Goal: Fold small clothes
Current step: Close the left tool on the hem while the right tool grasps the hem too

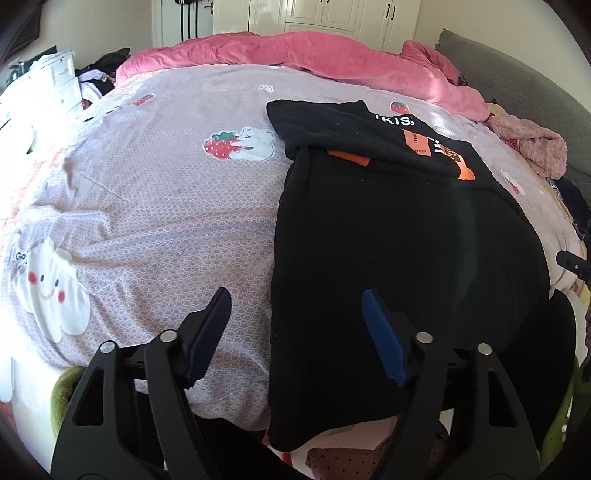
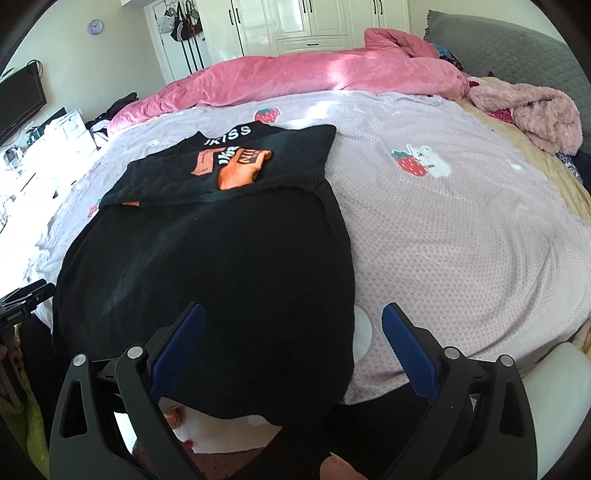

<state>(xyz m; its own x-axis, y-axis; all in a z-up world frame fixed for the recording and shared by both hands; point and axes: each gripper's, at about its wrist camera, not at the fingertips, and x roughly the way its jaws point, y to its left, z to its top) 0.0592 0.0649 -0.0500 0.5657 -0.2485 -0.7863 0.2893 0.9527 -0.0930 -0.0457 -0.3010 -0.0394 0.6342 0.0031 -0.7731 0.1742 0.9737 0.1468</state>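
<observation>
The left gripper (image 1: 295, 314) has its jaws apart, gripping nothing; the left edge of the black garment (image 1: 388, 251) runs between the two blue pads, one pad over the bedsheet (image 1: 155, 206) and the other over the black cloth. Whether either pad touches the fabric cannot be told. The right gripper (image 2: 291, 321) also has its jaws spread wide and holding nothing, straddling the garment's right edge in the same way: the left pad over black cloth, the right pad over the sheet.

The black garment (image 2: 207, 266) lies flat on the bed near its front edge, its lower hem hanging slightly over that edge. Its far part is folded back toward the front, showing white lettering and an orange print (image 2: 240, 171) on the turned-over panel. An orange tag (image 1: 349, 158) shows at the fold in the left wrist view.

The pale lilac bedsheet carries strawberry-and-bear prints (image 2: 421, 158). Along the far edge of the bed lies a bunched pink duvet (image 2: 314, 74). At the far right corner sits a fuzzy pink garment (image 2: 535, 114) beside a grey pillow (image 2: 517, 51). White wardrobe doors (image 2: 306, 26) stand behind the bed.
</observation>
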